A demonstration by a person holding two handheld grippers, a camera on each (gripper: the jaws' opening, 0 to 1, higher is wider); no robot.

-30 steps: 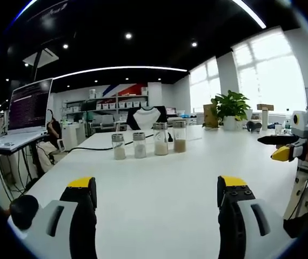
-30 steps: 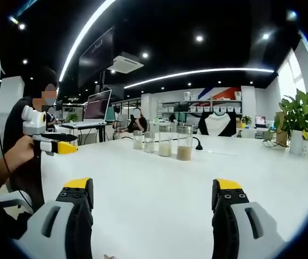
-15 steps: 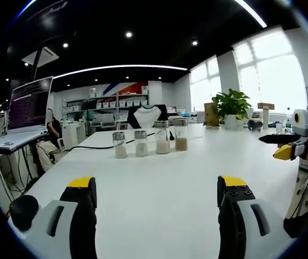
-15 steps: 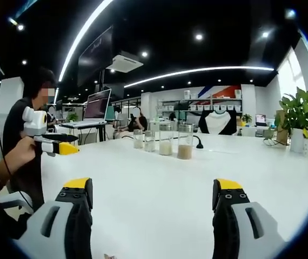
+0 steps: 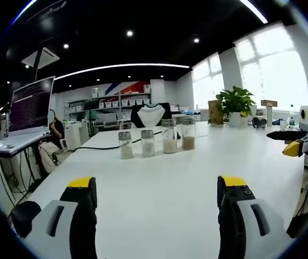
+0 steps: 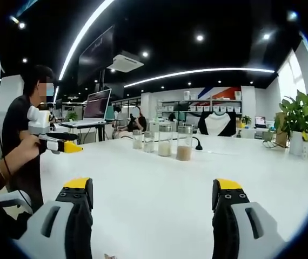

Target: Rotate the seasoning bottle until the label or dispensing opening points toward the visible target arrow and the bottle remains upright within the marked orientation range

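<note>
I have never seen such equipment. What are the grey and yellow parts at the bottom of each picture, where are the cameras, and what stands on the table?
A person holds one handheld gripper in each hand; a camera rides on each. The left gripper and the right gripper show their own fingers from below, spread open, holding nothing. The left one also appears in the right gripper view. On the white table stand four seasoning bottles in a row, upright, untouched. A potted plant stands further right.
</note>
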